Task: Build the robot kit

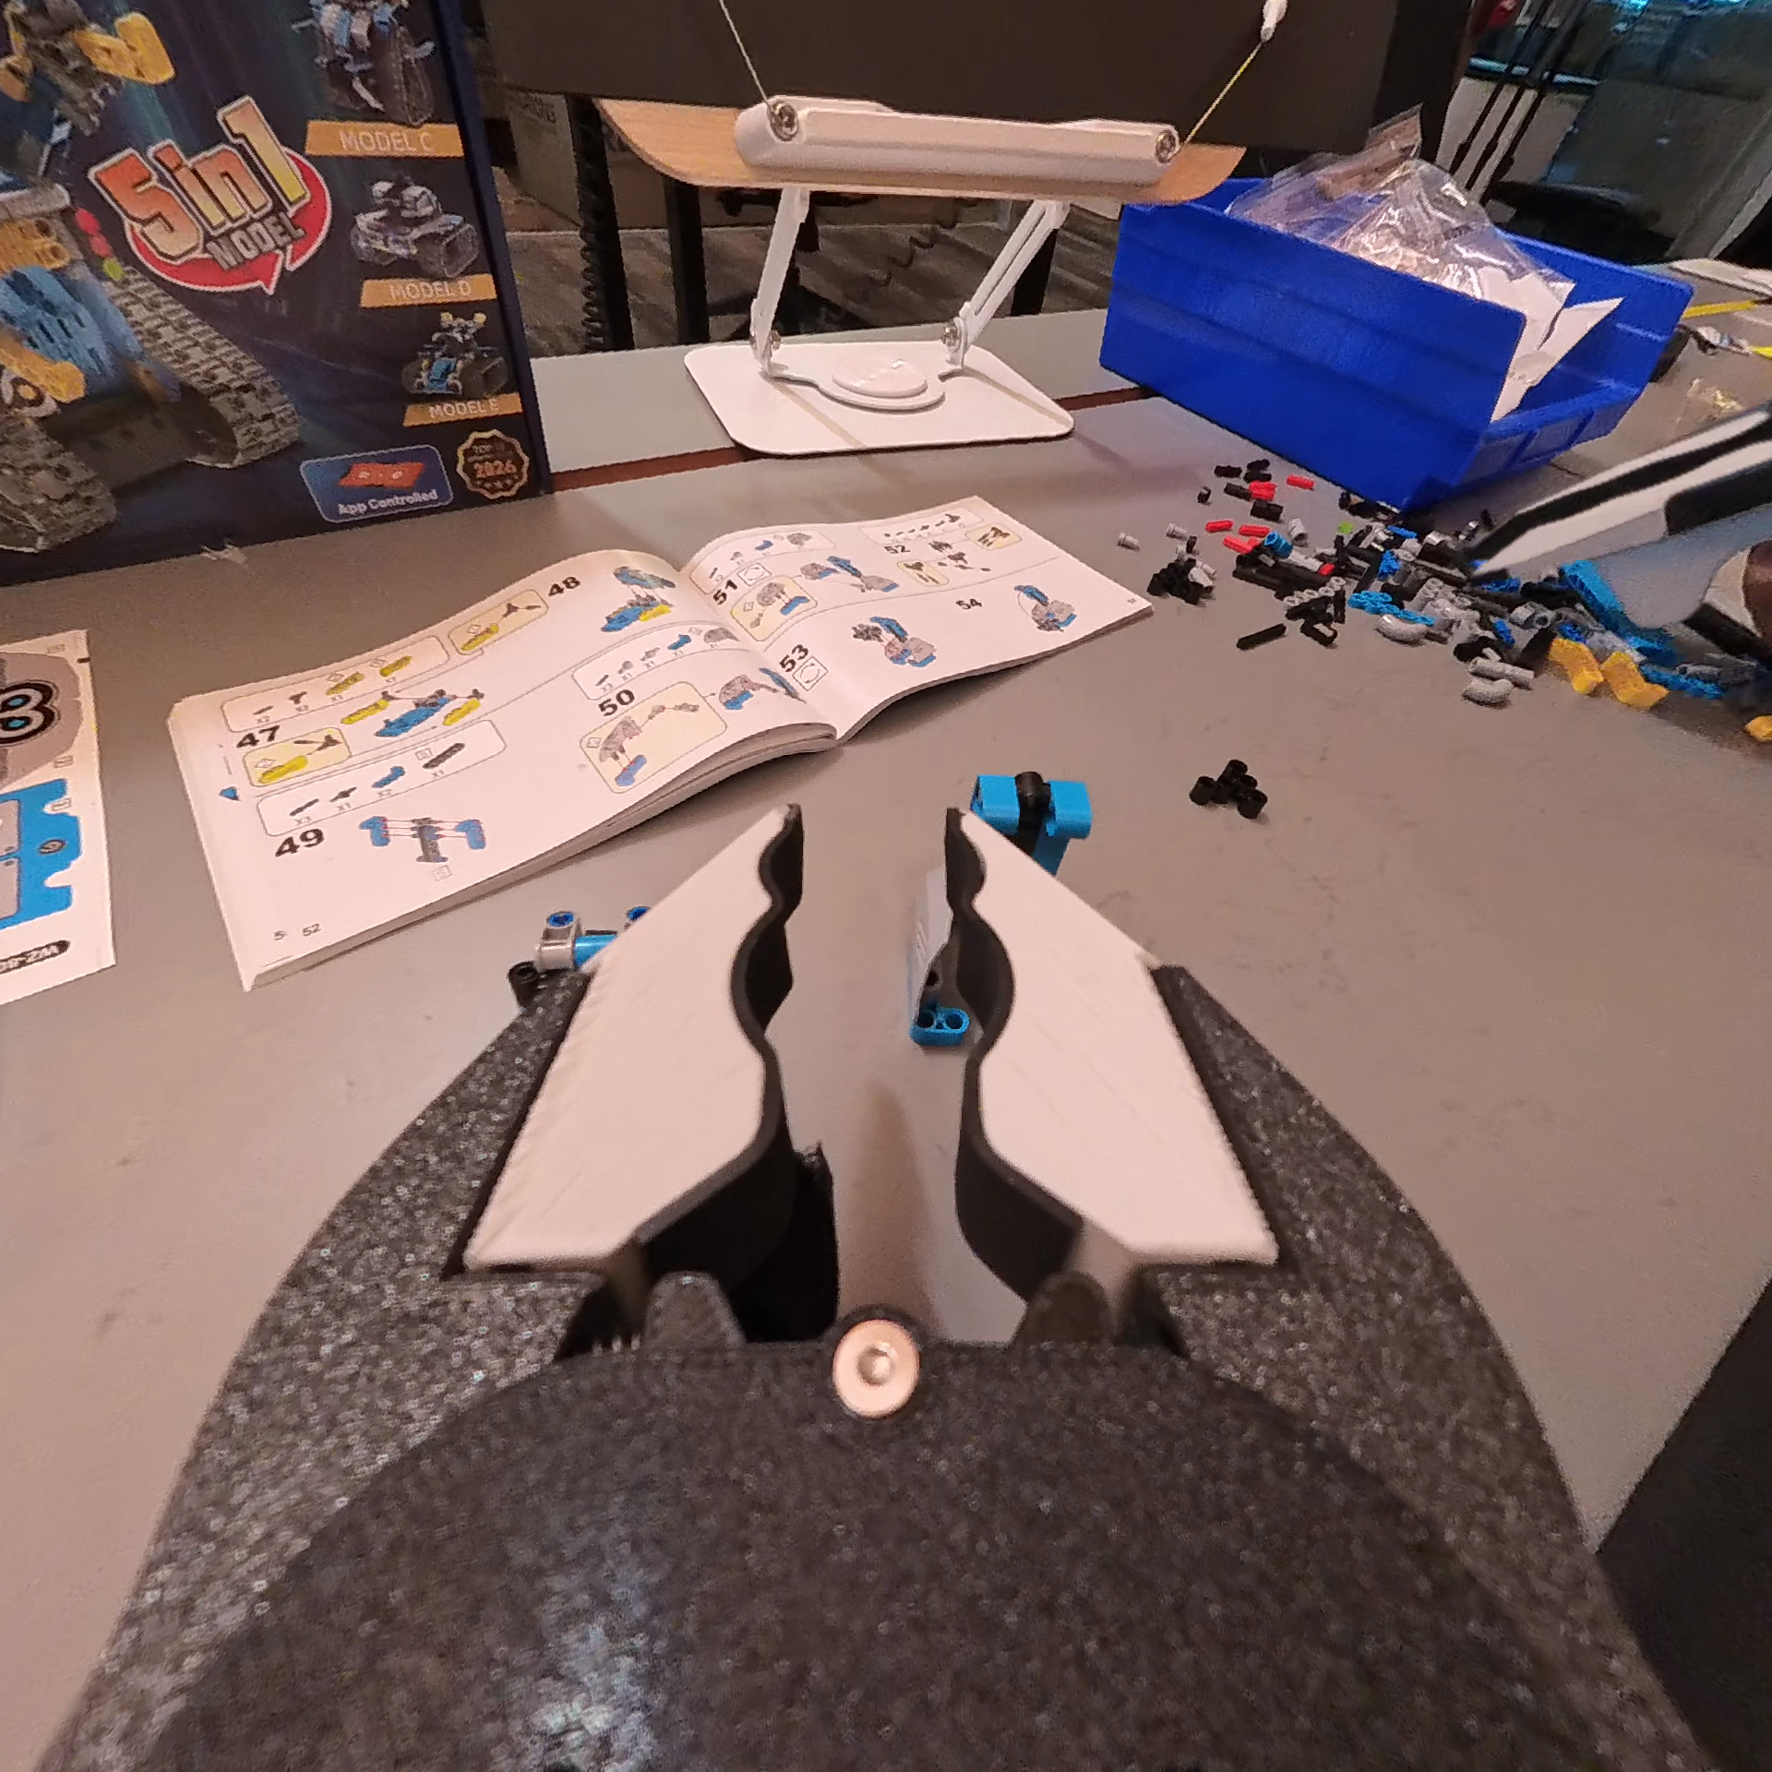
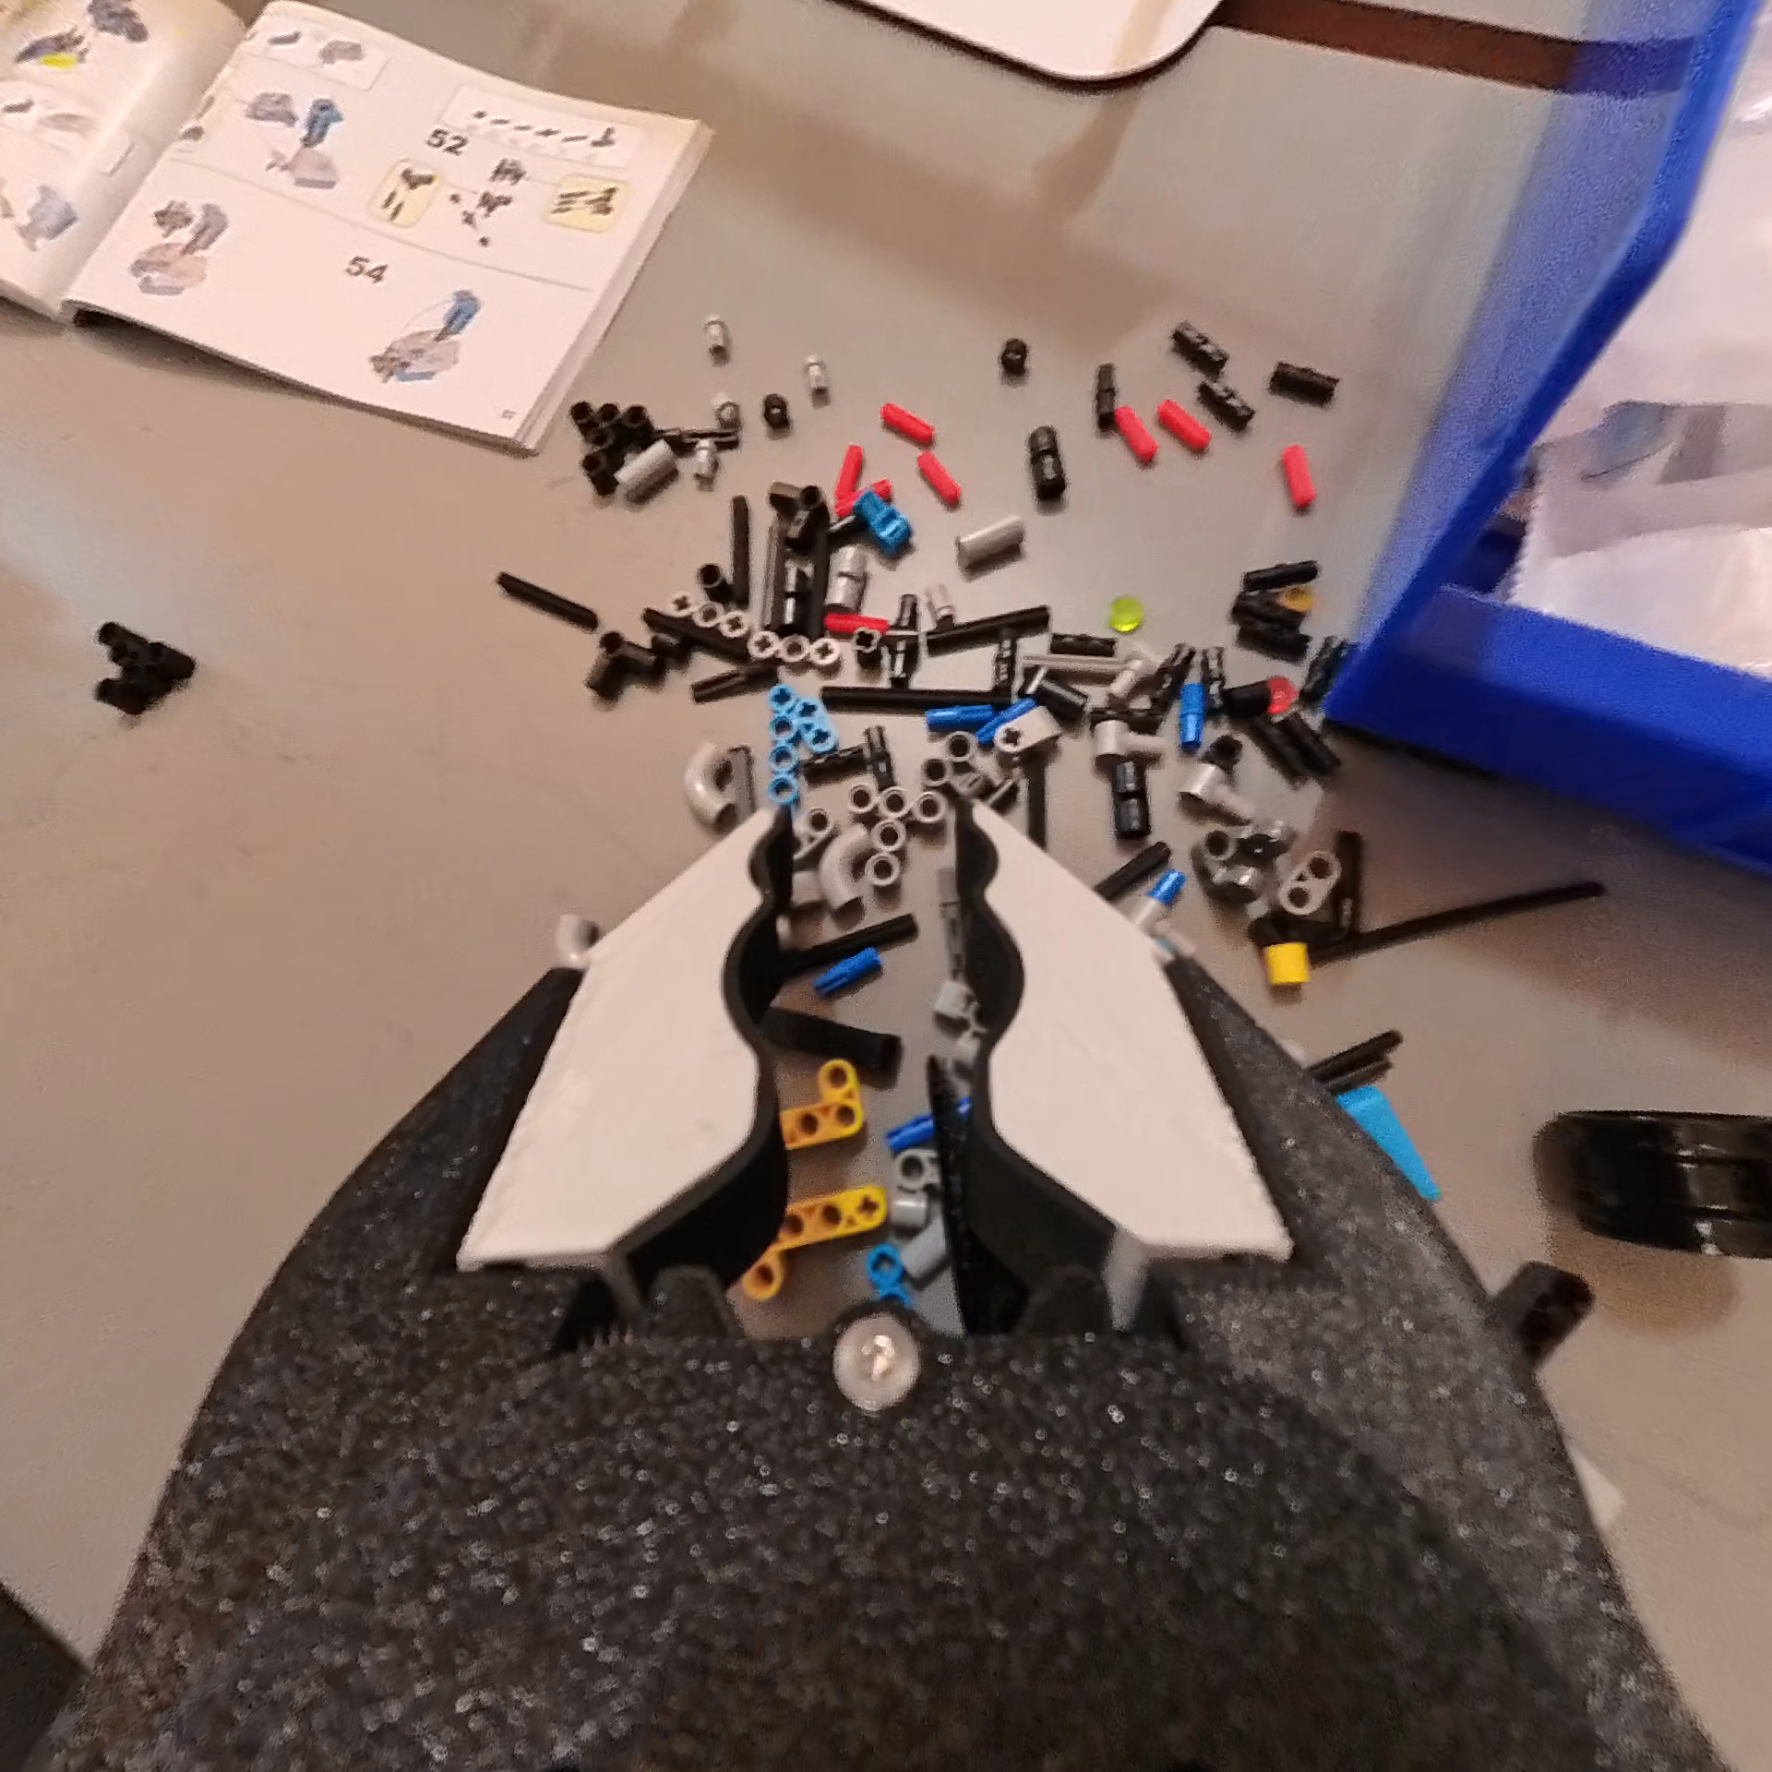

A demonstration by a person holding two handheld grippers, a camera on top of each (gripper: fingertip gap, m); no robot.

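My left gripper [image 1: 873,825] hovers over the grey table [image 1: 1247,1103], jaws apart and empty, a blue-and-grey brick assembly [image 1: 1031,815] just beside its right finger. My right gripper [image 2: 873,825] hangs over the scattered small bricks [image 2: 959,652], jaws apart, holding nothing. The open instruction booklet [image 1: 575,729] lies toward the far edge, the blue bin [image 1: 1342,355] near the far right corner.

Grey table [image 1: 1342,959], bright blue bin [image 1: 1342,355], white stand [image 1: 863,403]. The parts [image 2: 959,623] are mostly black and grey with some red, blue and a few yellow bits. Both grippers [image 1: 873,825] [image 2: 873,825] have white fingers on speckly black bodies.
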